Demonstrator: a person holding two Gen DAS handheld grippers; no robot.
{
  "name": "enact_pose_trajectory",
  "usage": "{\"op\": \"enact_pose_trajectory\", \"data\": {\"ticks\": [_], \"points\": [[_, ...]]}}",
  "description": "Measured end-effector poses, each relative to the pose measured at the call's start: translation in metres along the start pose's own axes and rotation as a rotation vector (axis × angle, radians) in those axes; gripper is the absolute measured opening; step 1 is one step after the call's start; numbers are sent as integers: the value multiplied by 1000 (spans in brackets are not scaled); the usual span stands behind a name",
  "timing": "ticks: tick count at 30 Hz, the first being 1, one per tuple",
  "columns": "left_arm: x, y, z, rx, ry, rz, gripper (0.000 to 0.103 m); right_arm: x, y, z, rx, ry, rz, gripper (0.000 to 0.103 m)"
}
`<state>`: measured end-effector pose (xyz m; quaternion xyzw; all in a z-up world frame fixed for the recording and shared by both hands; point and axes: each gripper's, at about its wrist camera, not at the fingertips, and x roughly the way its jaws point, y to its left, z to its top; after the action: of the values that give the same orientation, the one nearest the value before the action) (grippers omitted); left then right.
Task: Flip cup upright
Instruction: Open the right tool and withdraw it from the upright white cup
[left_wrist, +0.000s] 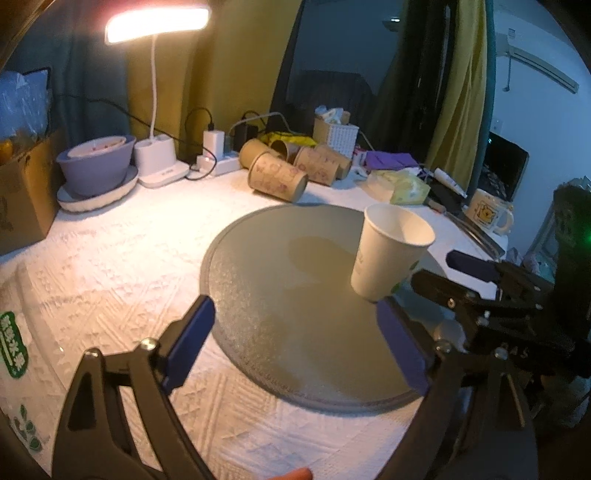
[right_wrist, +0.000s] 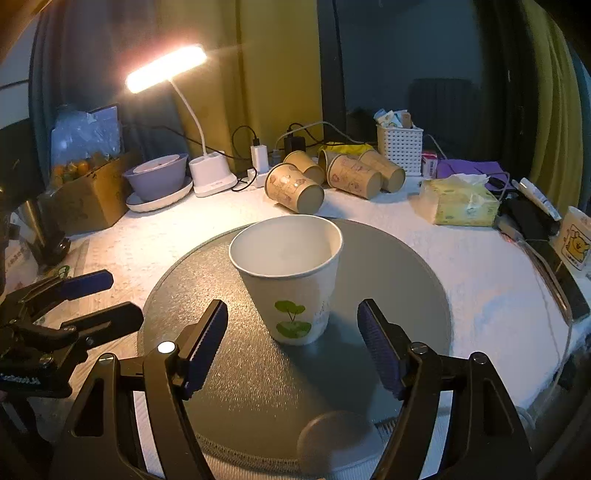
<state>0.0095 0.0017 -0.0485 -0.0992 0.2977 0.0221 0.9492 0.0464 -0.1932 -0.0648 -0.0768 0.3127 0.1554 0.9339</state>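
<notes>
A white paper cup (right_wrist: 291, 280) with a green leaf print stands upright, mouth up, on a round grey mat (right_wrist: 391, 266). My right gripper (right_wrist: 291, 332) is open, its blue-padded fingers on either side of the cup's base, apart from it. In the left wrist view the cup (left_wrist: 388, 251) stands at the mat's (left_wrist: 280, 295) right side. My left gripper (left_wrist: 295, 332) is open and empty over the mat, left of the cup. The right gripper (left_wrist: 439, 271) shows at the right there, the left gripper (right_wrist: 96, 299) at the left in the right wrist view.
Several brown paper cups (right_wrist: 295, 188) lie on their sides at the back. A lit desk lamp (right_wrist: 210, 173), purple bowl (right_wrist: 159, 177), cardboard box (right_wrist: 88, 199), white basket (right_wrist: 400, 147), tissue pack (right_wrist: 461, 203) and yellow mug (left_wrist: 487, 216) ring the white-clothed table (left_wrist: 129, 258).
</notes>
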Motion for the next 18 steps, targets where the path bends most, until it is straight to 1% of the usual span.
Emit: {"op": "enact_pose_trajectory", "data": {"ticks": [5, 9, 18], "points": [[-4, -5, -1, 11, -22, -2, 90, -16, 3, -1, -9, -21, -2, 76], [-10, -6, 0, 20, -49, 6, 90, -28, 5, 0, -18, -31, -44, 76], [-38, -12, 8, 49, -168, 21, 90, -59, 10, 8, -30, -91, -72, 76]]}}
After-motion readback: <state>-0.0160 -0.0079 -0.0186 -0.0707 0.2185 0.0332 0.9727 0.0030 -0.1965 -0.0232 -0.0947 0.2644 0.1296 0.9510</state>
